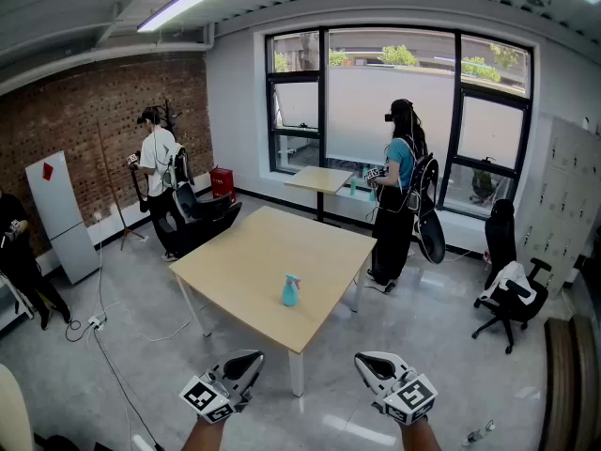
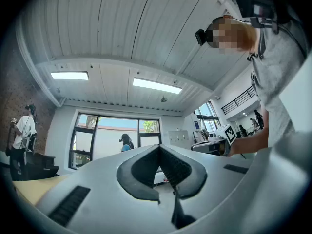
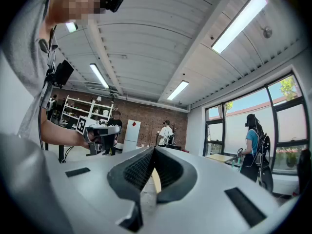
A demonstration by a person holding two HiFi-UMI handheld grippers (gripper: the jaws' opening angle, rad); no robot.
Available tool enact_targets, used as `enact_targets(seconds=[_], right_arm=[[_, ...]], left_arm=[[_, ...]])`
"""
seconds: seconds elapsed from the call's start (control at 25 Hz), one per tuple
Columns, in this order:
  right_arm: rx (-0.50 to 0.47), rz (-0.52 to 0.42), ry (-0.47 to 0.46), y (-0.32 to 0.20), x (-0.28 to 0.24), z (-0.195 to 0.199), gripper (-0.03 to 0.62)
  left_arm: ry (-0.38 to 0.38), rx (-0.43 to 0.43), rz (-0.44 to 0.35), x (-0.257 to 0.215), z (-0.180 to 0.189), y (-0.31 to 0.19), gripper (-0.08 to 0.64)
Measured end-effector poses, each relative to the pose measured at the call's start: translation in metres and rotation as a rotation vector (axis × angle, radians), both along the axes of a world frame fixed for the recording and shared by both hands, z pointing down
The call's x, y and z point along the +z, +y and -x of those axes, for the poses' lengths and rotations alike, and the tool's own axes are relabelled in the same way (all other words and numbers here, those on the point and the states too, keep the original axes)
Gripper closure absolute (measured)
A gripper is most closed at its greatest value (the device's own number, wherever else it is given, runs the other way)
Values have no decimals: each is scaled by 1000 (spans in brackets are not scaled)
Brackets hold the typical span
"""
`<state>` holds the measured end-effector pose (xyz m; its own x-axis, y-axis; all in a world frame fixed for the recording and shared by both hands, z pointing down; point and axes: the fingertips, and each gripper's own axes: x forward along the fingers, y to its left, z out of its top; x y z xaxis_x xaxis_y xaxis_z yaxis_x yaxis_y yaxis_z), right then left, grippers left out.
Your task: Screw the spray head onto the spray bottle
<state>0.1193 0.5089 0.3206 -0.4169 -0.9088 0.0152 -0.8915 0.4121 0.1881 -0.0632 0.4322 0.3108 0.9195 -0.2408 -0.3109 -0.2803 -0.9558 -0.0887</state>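
A small light-blue spray bottle [image 1: 290, 290] stands upright on the light wooden table [image 1: 244, 266], near its front edge. Its top is too small to make out. Both grippers are held low, well short of the table and apart from the bottle. My left gripper [image 1: 250, 359] [image 2: 159, 148] is shut with nothing between its pads. My right gripper [image 1: 367, 359] [image 3: 153, 150] is shut too and holds nothing. Each gripper view looks out over the room and ceiling; the bottle shows in neither.
One person [image 1: 399, 191] stands at the window beside a small table [image 1: 319, 178], another person [image 1: 158, 172] by the brick wall. A black office chair [image 1: 507, 299] is at the right, a white cabinet [image 1: 61, 214] at the left. A cable [image 1: 103, 336] lies on the floor.
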Motion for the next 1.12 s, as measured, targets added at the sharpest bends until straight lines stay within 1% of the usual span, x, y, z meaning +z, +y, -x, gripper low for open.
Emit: enact_targets(seconds=[0.4,0.52,0.64,0.92,1.12], right_arm=[[-3,8,-16,-11,2,-2,588],[-35,-6,-53,-13,-2,3,588],[-50,-21,-60,-17,-3,6,586],[-34,-5,-48,-36,2,11,586],[-14,15,-51,-59,9,25,586]], left_arm=[[-7,-5,14,5,-1,-11,555],[-3,-8,20,4,0,-14,555],[-2,-8,24,7,-2,-20,555],[-10,23,38,13,-8,-36,555],[-13,54,58,20,1,-61,555]])
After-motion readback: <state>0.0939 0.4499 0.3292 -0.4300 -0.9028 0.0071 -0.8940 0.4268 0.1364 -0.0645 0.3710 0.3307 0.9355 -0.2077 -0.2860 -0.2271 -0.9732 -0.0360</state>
